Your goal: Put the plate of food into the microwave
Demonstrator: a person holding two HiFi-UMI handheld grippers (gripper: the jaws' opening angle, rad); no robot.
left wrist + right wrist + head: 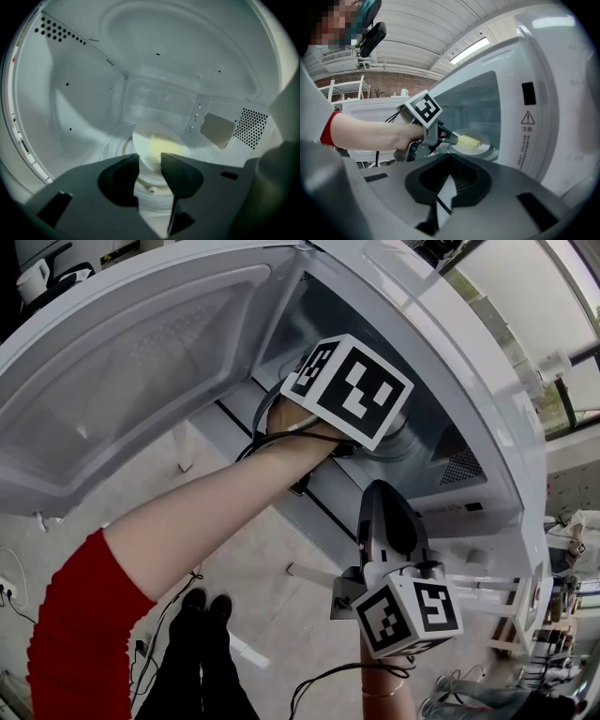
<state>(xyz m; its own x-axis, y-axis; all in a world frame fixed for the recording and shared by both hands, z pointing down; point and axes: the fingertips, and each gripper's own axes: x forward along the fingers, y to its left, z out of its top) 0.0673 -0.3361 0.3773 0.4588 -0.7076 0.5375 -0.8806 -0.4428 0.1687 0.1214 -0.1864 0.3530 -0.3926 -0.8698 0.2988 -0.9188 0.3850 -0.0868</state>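
Left tool (149, 156) parted (plate (143, 137) rim between).

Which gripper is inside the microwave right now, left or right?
The left gripper, reaching in at the plate of food inside the microwave; the right gripper hangs outside, in front of the opening.

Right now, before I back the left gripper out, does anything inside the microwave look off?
Nothing stands out. The plate sits flat on the turntable inside the microwave, yellow food on it, nothing spilled. The left gripper holds its jaws apart at the plate's near rim.
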